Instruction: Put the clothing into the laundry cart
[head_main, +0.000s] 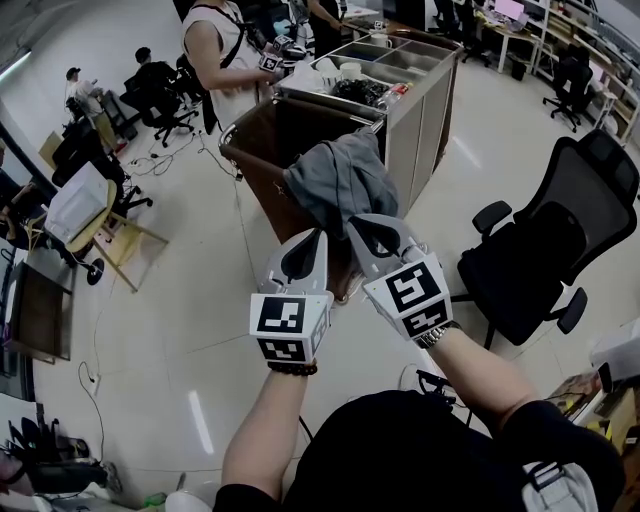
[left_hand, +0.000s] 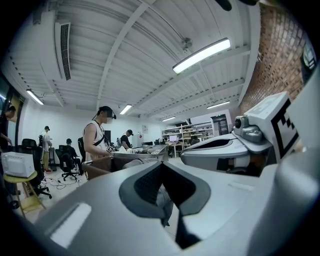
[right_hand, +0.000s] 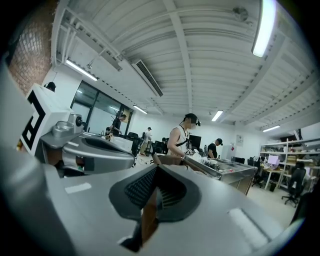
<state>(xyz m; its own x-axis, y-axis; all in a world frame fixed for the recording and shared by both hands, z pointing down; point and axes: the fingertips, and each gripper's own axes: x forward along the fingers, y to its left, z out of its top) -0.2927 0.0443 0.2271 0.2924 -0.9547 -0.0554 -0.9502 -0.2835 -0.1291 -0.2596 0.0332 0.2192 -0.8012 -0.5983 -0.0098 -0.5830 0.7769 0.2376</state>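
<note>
A grey garment (head_main: 340, 180) is bunched over the near corner of the brown laundry cart (head_main: 255, 160). Part of it hangs down the cart's outer side. My left gripper (head_main: 318, 236) and right gripper (head_main: 352, 222) are held side by side, tips pointing at the garment's lower edge. Both are shut. In the left gripper view the jaws of the left gripper (left_hand: 161, 166) meet, with grey cloth (left_hand: 166, 199) showing just beyond them. The right gripper (right_hand: 157, 167) shows only the brown cart wall (right_hand: 167, 160) past its closed tips. I see no cloth pinched between either pair of pads.
A person in a white vest (head_main: 220, 60) stands at the cart's far side. A steel counter with trays (head_main: 420, 70) abuts the cart on the right. A black office chair (head_main: 545, 260) is to my right. A small wooden table (head_main: 120, 240) and floor cables lie left.
</note>
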